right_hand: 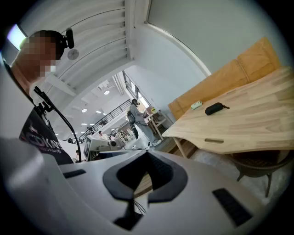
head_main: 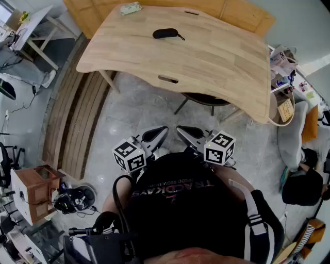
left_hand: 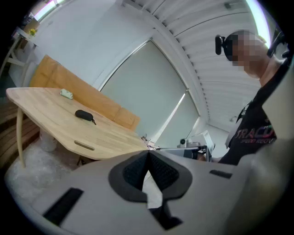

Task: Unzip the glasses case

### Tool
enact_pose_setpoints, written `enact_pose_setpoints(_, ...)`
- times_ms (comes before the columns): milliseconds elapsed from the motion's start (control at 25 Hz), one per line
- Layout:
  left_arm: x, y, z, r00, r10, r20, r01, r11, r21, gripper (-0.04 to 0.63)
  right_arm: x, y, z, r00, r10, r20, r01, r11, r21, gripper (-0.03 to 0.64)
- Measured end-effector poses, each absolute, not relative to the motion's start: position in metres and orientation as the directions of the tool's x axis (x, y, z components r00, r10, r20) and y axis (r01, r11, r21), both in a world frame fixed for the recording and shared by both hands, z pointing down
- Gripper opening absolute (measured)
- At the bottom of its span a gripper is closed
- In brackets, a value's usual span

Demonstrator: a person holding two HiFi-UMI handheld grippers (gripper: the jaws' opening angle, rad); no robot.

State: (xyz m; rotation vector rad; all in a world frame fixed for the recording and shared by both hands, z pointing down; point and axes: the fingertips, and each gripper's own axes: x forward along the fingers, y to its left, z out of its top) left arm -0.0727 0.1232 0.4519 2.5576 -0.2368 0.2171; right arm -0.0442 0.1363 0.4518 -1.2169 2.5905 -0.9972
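Observation:
A black glasses case (head_main: 166, 33) lies on the far part of a light wooden table (head_main: 216, 56), its zip pull cord trailing to the right. The same case shows small in the left gripper view (left_hand: 84, 114) and in the right gripper view (right_hand: 214, 109). Both grippers are held close to the person's chest, well short of the table. My left gripper (head_main: 164, 129) is shut with nothing between its jaws, and my right gripper (head_main: 180, 129) is likewise shut and empty. Their tips point toward each other above the floor.
A small pale green object (head_main: 130, 8) rests at the table's far edge. A dark chair (head_main: 205, 100) stands under the table's near edge. A wooden box (head_main: 34, 190) and cables lie on the floor at the left, and a cluttered shelf (head_main: 283, 72) stands at the right.

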Motion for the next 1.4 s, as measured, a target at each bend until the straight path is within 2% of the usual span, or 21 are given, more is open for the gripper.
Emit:
enact_pose_setpoints(800, -0.083, 0.120, 0.457, 0.968, -0.155, 0.195, -0.237, -0.812, 0.533, 0.012, -0.056, 0.132, 0.451, -0.715, -0.682, 0.155, -0.613, 0.506, -0.607, 0.017)
enact_pose_setpoints(1400, -0.084, 0.115, 0.457, 0.967, -0.161, 0.196, -0.243, -0.807, 0.538, 0.012, -0.045, 0.125, 0.450, -0.689, -0.709, 0.152, -0.629, 0.479, -0.612, 0.015)
